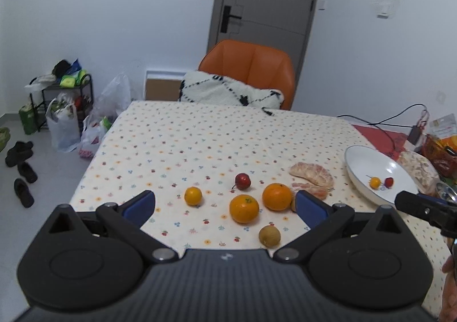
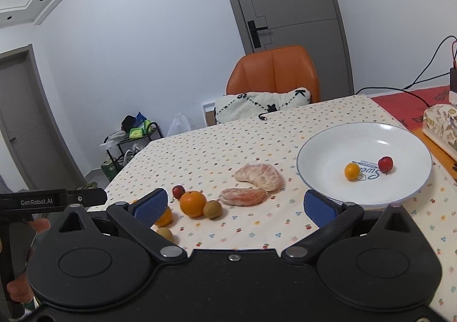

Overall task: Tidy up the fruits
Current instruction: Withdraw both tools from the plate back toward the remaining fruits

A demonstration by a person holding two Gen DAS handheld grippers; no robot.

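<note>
Left wrist view has the left gripper (image 1: 225, 203) spread wide and empty over the loose round oranges (image 1: 244, 208), right gripper (image 2: 233, 205) likewise gaping beside the white ceramic plate (image 2: 328, 148), probably because sorting's barely begun.

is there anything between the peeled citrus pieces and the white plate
Nothing visible: only bare tablecloth lies between the peeled citrus pieces and the white plate, which already holds two small fruits.

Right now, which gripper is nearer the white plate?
Right. The right gripper sits at the white plate, near its front rim. The left gripper is off to the plate's left, over the loose oranges.
</note>
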